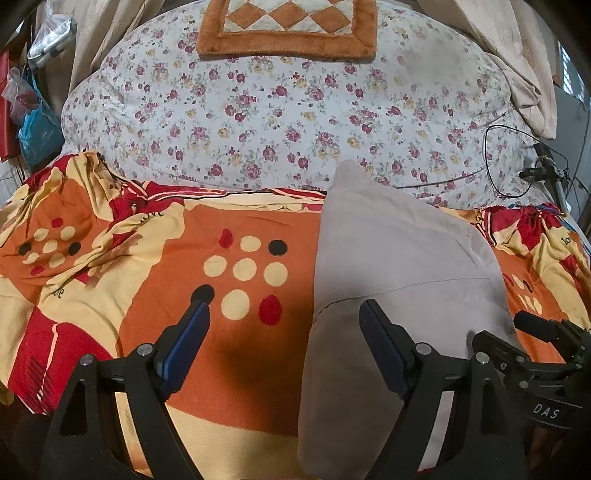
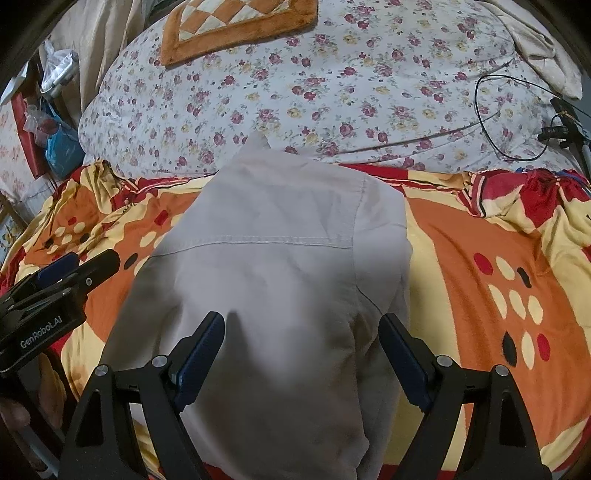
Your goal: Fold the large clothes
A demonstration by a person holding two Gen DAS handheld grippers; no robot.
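A pale grey shirt (image 2: 273,280) lies folded into a long narrow shape on the orange, red and cream bedspread (image 2: 461,258), its collar end toward the floral quilt. My right gripper (image 2: 301,325) hovers above the shirt's near half, open, with nothing between its blue pads. In the left wrist view the same shirt (image 1: 388,251) lies at right, and my left gripper (image 1: 284,310) stands open over the shirt's left edge and the bedspread (image 1: 229,350). The right gripper's body (image 1: 532,350) shows at the right edge there; the left gripper's body (image 2: 48,302) shows at the left edge of the right wrist view.
A floral quilt (image 1: 280,122) is heaped behind the bedspread, with an orange checked mat (image 1: 288,29) on top. A black cable (image 2: 495,122) loops at the far right beside a stand (image 2: 561,129). Plastic bags (image 1: 33,122) hang at far left. Beige curtains (image 1: 517,55) hang behind.
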